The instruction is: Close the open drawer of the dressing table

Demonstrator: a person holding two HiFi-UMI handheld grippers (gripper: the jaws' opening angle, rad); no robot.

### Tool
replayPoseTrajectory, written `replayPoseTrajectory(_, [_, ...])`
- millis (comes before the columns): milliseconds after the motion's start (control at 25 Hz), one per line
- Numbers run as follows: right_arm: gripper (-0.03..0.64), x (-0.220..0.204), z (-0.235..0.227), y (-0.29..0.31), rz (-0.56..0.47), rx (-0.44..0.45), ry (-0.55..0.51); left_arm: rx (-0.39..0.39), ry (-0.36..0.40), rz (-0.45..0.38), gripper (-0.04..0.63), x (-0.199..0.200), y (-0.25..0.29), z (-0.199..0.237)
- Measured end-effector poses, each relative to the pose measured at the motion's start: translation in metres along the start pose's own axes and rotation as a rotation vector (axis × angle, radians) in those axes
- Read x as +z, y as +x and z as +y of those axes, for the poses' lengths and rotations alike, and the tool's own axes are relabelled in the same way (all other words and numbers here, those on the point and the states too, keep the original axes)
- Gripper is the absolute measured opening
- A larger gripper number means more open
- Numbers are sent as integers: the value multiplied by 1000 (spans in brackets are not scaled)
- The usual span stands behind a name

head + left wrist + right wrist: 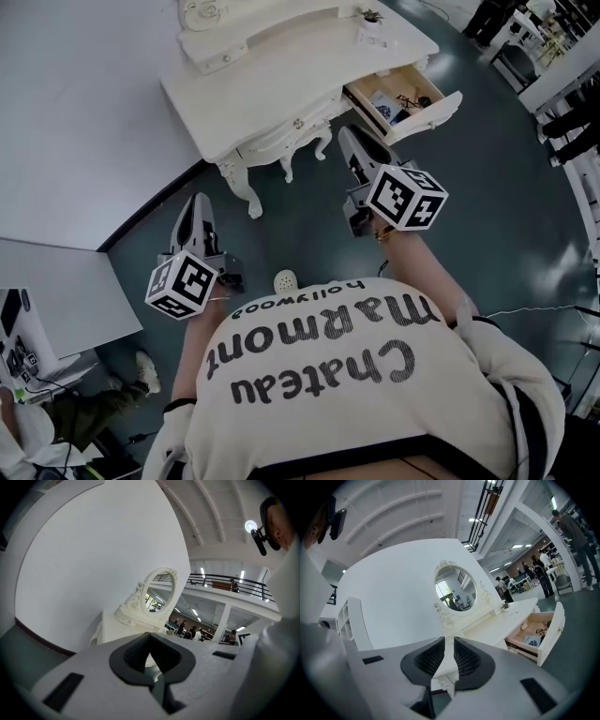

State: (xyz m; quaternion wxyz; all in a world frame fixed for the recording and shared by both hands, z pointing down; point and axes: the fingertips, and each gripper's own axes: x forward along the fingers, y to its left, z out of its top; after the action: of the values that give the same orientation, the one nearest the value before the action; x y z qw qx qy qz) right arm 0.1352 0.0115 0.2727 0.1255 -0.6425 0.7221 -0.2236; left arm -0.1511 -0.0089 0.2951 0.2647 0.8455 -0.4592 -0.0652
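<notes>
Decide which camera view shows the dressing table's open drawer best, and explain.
The head view: it looks down into the open drawer, showing its front panel and small items inside. The right gripper view shows it smaller, side-on, near its right edge. The left gripper view misses it; the mirror shows there instead.
</notes>
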Motion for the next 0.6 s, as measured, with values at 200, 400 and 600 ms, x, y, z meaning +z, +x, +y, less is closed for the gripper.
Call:
replayPoseTrajectory(200, [77,-8,-7,-3,36,14,-36,29,-3,-10,8,-7,-6,-5])
replayPoseTrajectory(400, [69,-15,-8,-5,65,30,-67,56,-3,-12,8,-14,-13,-6])
replayPoseTrajectory(600, [69,-21,-13,-4,81,34,-79,72,-7,-19,8,-17,-15,-5])
